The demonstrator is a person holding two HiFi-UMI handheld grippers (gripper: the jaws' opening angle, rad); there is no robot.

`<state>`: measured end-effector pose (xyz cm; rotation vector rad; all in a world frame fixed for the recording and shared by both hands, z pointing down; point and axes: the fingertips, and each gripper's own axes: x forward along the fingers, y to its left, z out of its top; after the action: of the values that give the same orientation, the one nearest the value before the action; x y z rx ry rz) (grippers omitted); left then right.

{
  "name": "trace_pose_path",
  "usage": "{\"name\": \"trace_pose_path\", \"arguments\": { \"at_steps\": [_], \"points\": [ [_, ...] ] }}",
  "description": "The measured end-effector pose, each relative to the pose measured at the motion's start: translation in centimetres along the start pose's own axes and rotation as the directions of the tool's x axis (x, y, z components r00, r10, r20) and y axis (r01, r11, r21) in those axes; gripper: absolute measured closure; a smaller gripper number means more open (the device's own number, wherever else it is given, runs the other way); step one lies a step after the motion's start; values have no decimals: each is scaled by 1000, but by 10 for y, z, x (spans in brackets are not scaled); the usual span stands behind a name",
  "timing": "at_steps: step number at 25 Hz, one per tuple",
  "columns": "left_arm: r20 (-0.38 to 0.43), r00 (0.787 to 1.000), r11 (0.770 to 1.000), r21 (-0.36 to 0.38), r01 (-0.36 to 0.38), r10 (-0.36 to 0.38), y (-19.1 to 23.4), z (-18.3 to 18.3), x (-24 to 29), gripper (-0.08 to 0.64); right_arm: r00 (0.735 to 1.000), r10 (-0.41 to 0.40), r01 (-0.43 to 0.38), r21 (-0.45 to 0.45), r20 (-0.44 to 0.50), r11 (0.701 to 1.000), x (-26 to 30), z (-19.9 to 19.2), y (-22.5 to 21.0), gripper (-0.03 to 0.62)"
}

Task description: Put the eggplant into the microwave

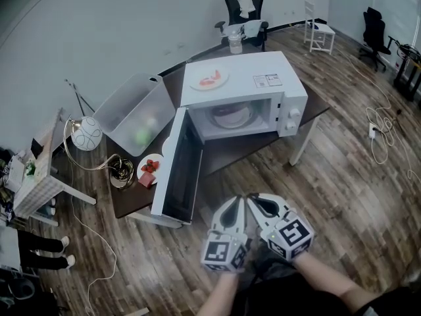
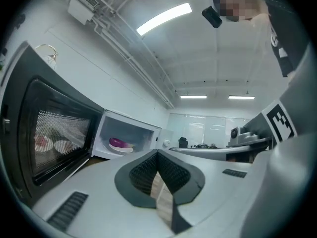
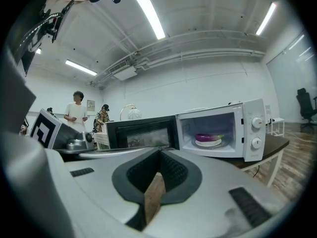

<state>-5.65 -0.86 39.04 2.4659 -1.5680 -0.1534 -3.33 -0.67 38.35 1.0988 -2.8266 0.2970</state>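
Observation:
The white microwave point(image 1: 243, 91) stands on a dark table with its door point(image 1: 179, 166) swung wide open to the left. Inside it, the purple eggplant point(image 1: 230, 114) lies on a white plate. The eggplant point(image 2: 119, 143) shows in the left gripper view and, as the eggplant point(image 3: 212, 137), in the right gripper view. My left gripper point(image 1: 238, 203) and right gripper point(image 1: 256, 199) hang side by side over the wooden floor, in front of the table and apart from the microwave. The left gripper point(image 2: 157, 153) is shut on nothing. The right gripper point(image 3: 159, 152) is likewise shut and holds nothing.
A clear plastic bin point(image 1: 135, 110) sits left of the microwave, a plate of red food point(image 1: 209, 79) on its top, a small plate point(image 1: 150, 166) by the door. A globe lamp point(image 1: 87, 133) stands left. Cables point(image 1: 381, 137) trail on the floor. Two people point(image 3: 77, 110) stand far off.

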Motion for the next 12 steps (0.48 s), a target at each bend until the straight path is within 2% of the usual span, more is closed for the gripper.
{"name": "trace_pose_path", "arguments": {
  "at_steps": [12],
  "points": [
    [2,1000,1000,-3,17,-16,-19,-4,-30,553,1000,-16,16,-3,-2,1000,-27,-10,24,594]
  ]
}}
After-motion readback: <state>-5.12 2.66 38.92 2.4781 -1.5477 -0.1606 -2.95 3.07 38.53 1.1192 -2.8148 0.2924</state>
